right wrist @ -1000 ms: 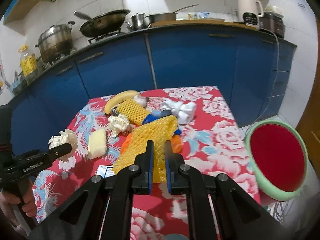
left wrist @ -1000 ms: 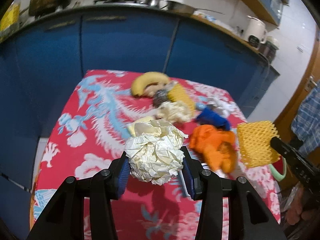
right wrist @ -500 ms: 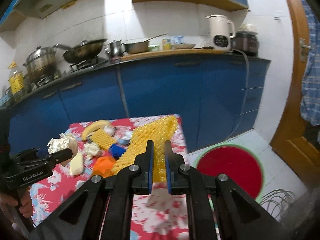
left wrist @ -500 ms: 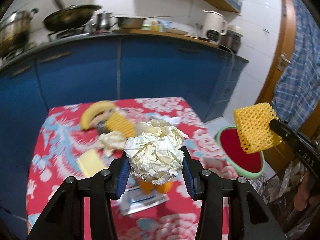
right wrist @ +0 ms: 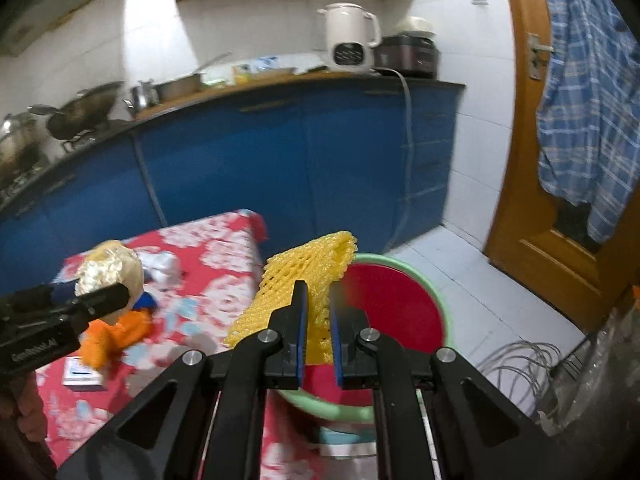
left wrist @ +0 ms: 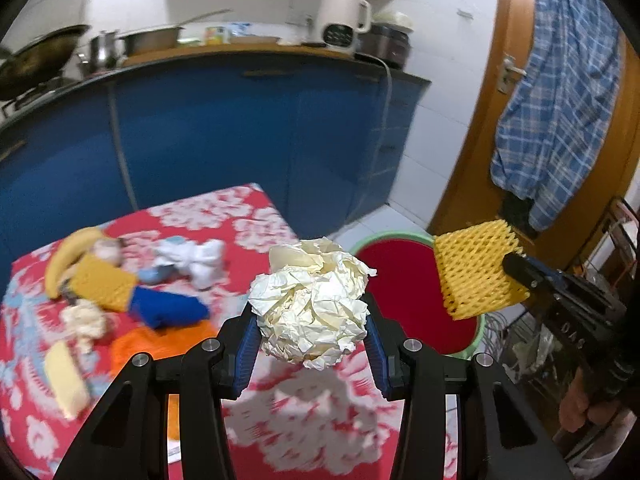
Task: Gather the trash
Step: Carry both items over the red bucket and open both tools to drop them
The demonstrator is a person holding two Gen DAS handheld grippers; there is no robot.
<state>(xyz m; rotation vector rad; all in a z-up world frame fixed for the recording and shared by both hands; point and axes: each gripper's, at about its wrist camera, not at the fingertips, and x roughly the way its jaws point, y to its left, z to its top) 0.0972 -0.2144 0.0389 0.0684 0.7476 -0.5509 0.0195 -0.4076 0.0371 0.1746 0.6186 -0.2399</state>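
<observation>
Left wrist view: the left gripper (left wrist: 312, 330) has its jaws clamped on a crumpled paper ball (left wrist: 310, 304), carried above the near right corner of the worktop (left wrist: 256, 224). The red basin (left wrist: 404, 280) sits on the floor just right of it, beyond the ball. The right gripper (right wrist: 318, 324) pinches a yellow foam net (right wrist: 296, 292) nearly flat, already over the basin's near rim, so the right hand looks closer to dropping.

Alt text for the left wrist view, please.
The left gripper holds a crumpled paper ball above a red floral table. To the right, the right gripper holds yellow foam netting over a red, green-rimmed bin. More litter and a banana lie on the table.
</observation>
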